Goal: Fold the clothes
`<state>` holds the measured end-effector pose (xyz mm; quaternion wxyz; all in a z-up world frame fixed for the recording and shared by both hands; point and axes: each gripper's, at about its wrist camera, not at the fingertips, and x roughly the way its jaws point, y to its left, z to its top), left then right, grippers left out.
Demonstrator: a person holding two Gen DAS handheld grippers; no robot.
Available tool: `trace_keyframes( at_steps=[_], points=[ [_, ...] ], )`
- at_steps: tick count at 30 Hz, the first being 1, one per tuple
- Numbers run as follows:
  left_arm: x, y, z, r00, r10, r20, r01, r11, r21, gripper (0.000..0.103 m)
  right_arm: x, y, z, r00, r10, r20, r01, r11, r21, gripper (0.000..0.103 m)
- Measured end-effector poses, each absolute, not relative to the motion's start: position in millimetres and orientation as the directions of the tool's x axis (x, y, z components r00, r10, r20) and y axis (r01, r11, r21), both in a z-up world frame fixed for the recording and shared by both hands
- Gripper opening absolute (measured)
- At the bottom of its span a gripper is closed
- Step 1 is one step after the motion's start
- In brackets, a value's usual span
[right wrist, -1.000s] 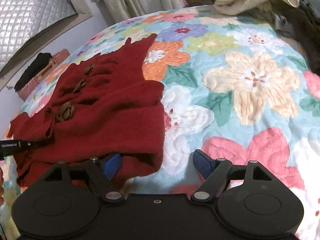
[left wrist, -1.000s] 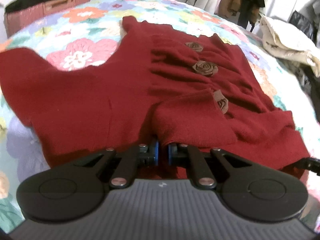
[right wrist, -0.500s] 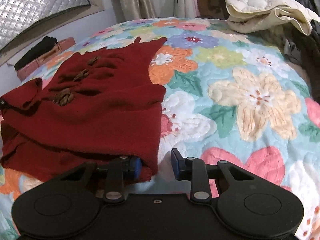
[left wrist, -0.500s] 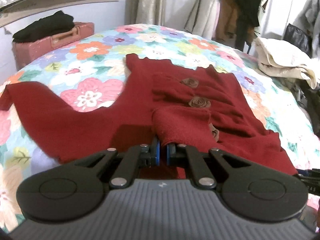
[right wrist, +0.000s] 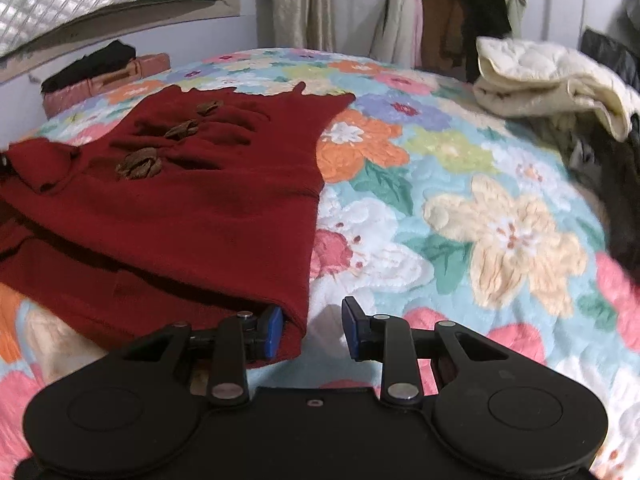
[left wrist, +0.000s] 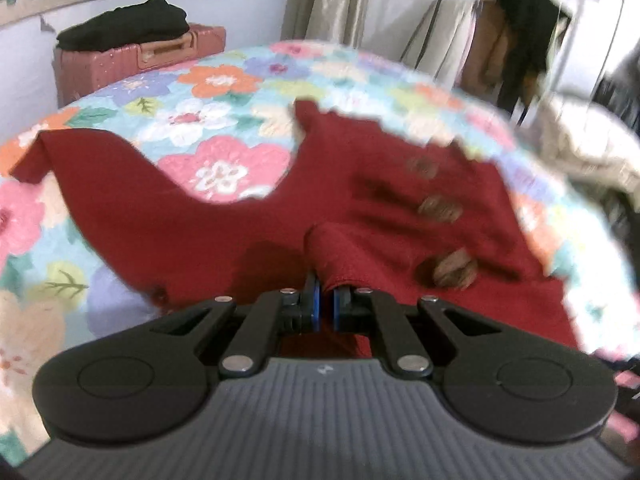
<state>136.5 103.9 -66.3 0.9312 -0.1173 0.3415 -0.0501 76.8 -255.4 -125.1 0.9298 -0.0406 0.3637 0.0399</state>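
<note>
— Floral quilt point(right wrist: 500, 240) covered the whole bed, is that right? And where was the garment?

— Yes, big pastel flowers all over. The red cardigan point(right wrist: 200, 220) lay on the left part of it in the right wrist view, front up, with three brown rosette buttons point(right wrist: 140, 164) in a row down its gathered middle. One sleeve stretched away to the far left in the left wrist view.

— What about the left gripper point(left wrist: 327, 308)?

— Its blue pads were clamped together on a folded-over bit of red cloth, lifted into a small ridge just in front of the nearest button. That view was blurred, so I couldn't tell which part of the cardigan it was.

— And the right gripper point(right wrist: 310, 330)?

— It stood at the cardigan's near right corner with its jaws parted. The left pad touched the hem corner, the right pad sat apart over bare quilt, so nothing was pinched.

— Anything further out?

— A cream padded blanket point(right wrist: 540, 80) was heaped on the far right of the bed. A pink suitcase point(left wrist: 140, 64) stood beyond the far left edge with a black garment point(left wrist: 124, 28) on top. Hanging clothes point(right wrist: 440, 12) and curtains lined the back wall.
</note>
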Motion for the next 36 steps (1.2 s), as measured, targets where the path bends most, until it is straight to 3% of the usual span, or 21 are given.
trace_keyframes(
  at_steps=[3, 8, 16, 21, 27, 30, 33, 36],
  points=[
    [133.6, 114.1, -68.2, 0.769, -0.149, -0.622, -0.029, 0.963, -0.267, 0.006, 78.2, -256.3, -127.4, 0.723, 0.042, -0.69, -0.103, 0.994, -0.047, 0.033],
    [143.0, 134.0, -116.1, 0.664, -0.1, -0.741, -0.171, 0.944, -0.281, 0.007, 80.3, -254.4, -130.1, 0.711, 0.032, -0.702, -0.104, 0.993, -0.061, 0.033],
    [142.7, 145.5, -105.4, 0.712, -0.066, -0.699, -0.19, 0.94, -0.282, 0.007, 80.9, -254.5, -133.0, 0.707, 0.035, -0.706, -0.118, 0.991, -0.069, 0.034],
    [144.8, 169.3, -115.4, 0.708, -0.136, -0.693, -0.228, 0.884, -0.407, 0.007, 79.7, -252.0, -133.1, 0.71, 0.027, -0.704, -0.128, 0.988, -0.091, 0.034],
    [134.0, 161.9, -91.7, 0.803, -0.174, -0.57, -0.102, 0.903, -0.418, 0.006, 78.2, -249.6, -133.7, 0.715, 0.02, -0.699, -0.141, 0.983, -0.116, 0.035],
    [142.2, 166.8, -101.8, 0.773, -0.168, -0.612, -0.143, 0.894, -0.425, 0.006, 78.5, -248.9, -133.2, 0.713, 0.02, -0.701, -0.145, 0.982, -0.119, 0.035],
    [154.8, 173.6, -127.0, 0.672, -0.168, -0.721, -0.231, 0.878, -0.419, 0.006, 77.4, -246.7, -133.8, 0.714, 0.015, -0.7, -0.147, 0.981, -0.129, 0.037],
    [157.7, 173.4, -127.4, 0.639, -0.159, -0.752, -0.246, 0.884, -0.396, 0.01, 77.1, -242.9, -127.2, 0.696, 0.017, -0.717, -0.158, 0.979, -0.131, 0.038]
  ],
)
